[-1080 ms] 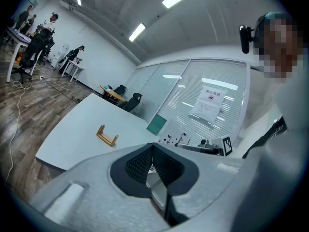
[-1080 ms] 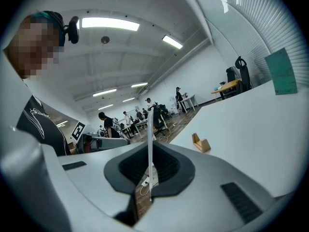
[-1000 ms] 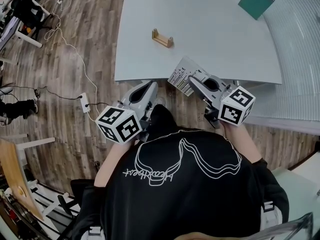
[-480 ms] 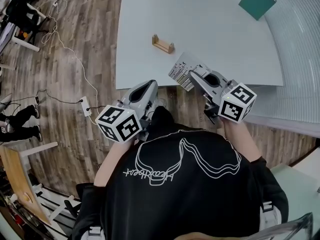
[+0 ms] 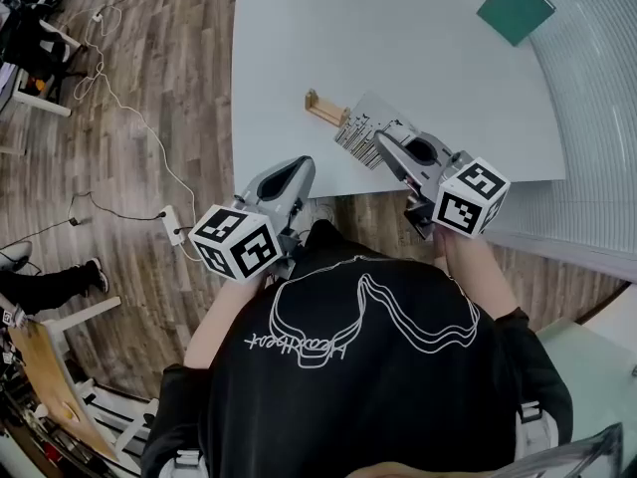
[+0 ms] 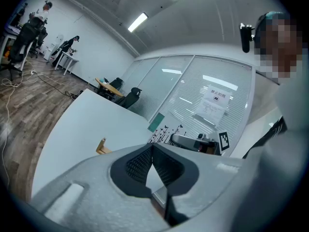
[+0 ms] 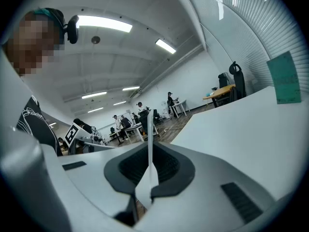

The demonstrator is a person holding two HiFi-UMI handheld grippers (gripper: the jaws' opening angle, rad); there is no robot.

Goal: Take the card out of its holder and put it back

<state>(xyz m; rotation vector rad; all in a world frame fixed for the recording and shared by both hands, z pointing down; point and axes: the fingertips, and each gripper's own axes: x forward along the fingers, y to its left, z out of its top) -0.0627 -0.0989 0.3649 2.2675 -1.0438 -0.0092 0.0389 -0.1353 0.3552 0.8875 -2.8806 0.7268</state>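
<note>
A small wooden card holder [image 5: 323, 109] stands empty on the white table [image 5: 418, 48]; the left gripper view shows the holder [image 6: 101, 146] too. My right gripper [image 5: 383, 139] is shut on a white card [image 5: 360, 127] printed with black marks, held just right of the holder and slightly nearer to me. In the right gripper view the card [image 7: 150, 139] stands edge-on between the pads of the right gripper [image 7: 150, 156]. My left gripper [image 5: 297, 167] hovers at the table's near edge, left of the card; its jaws [image 6: 152, 149] meet at the tips with nothing between them.
A teal pad [image 5: 515, 6] lies at the table's far right corner. A glass wall with blinds [image 5: 597, 118] runs along the right. A power strip [image 5: 171, 225] and cables lie on the wooden floor to the left. People sit at desks far off.
Both grippers have moved forward over the table's near edge. The card has travelled with the right gripper and now sits close beside the holder.
</note>
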